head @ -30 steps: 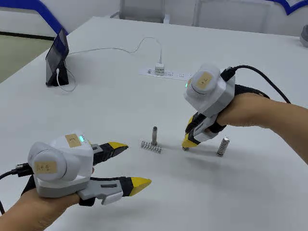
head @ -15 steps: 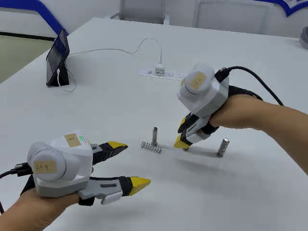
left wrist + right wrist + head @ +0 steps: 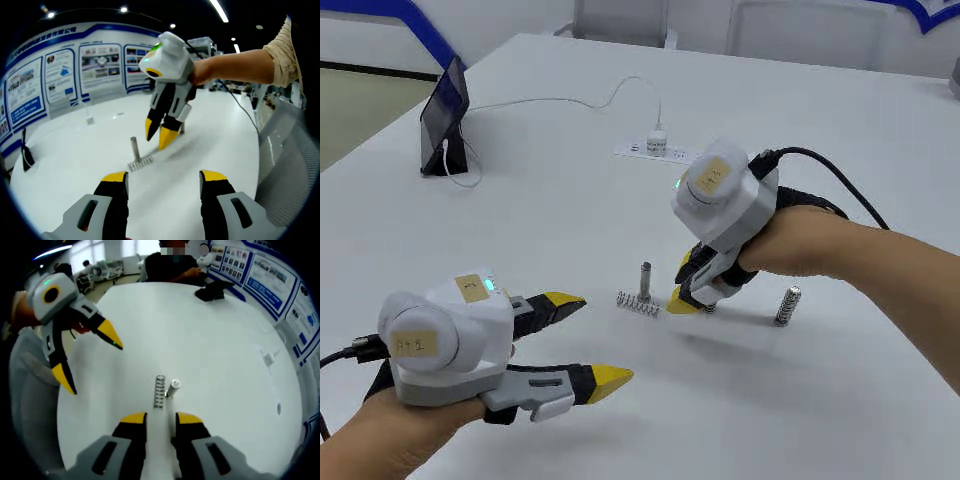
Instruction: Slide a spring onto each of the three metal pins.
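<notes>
Right tongs (image 3: 682, 282), jaws slightly parted and empty, pointed down just beside the loose spring (image 3: 637, 303) lying by a bare pin (image 3: 645, 280), likely lining up to lift it. Left tongs (image 3: 598, 337) hung wide open and empty, well apart. To the right, a second pin (image 3: 787, 305) already wore a spring.

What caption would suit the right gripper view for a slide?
Right gripper, jaws slightly apart, aimed at a loose spring lying beside a bare upright pin on the table; left gripper open alongside.

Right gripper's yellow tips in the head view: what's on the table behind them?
A small grey metal stub peeks out past the right gripper. The gripper covers the rest, so whether it carries a spring can't be told.
</notes>
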`<state>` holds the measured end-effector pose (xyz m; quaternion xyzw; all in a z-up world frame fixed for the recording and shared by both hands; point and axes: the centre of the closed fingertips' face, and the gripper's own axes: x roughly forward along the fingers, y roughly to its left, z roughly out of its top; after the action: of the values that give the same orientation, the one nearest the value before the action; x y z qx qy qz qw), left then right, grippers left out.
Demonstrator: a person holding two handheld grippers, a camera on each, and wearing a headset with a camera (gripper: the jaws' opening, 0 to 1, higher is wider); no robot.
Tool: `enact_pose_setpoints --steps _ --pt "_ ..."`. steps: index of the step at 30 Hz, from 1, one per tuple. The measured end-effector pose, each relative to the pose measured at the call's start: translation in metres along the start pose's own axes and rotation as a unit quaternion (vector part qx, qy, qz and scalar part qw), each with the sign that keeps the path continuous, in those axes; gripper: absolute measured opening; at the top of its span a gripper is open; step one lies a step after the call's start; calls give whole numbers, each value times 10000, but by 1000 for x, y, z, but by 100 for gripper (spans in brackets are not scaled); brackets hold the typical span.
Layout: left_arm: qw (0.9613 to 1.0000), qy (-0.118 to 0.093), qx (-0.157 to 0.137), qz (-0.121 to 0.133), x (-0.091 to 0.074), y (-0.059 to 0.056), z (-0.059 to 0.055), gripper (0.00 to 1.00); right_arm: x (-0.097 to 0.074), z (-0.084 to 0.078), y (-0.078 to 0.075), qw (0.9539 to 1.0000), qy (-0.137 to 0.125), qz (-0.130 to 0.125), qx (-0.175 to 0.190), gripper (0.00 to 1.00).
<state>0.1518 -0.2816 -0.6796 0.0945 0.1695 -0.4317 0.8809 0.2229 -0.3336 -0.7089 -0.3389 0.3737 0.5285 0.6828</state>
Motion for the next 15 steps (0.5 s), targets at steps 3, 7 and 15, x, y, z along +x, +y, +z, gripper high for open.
enact_pose_setpoints --steps 3,7,15 --pt "10000 6 -4 8 -1 1 0 58 4 2 2 10000 -15 21 14 23" --pt "10000 18 -4 21 -1 1 0 58 9 3 5 10000 -21 73 43 21" --pt "10000 38 -11 51 -3 2 -1 58 20 4 6 9999 -28 80 151 18"
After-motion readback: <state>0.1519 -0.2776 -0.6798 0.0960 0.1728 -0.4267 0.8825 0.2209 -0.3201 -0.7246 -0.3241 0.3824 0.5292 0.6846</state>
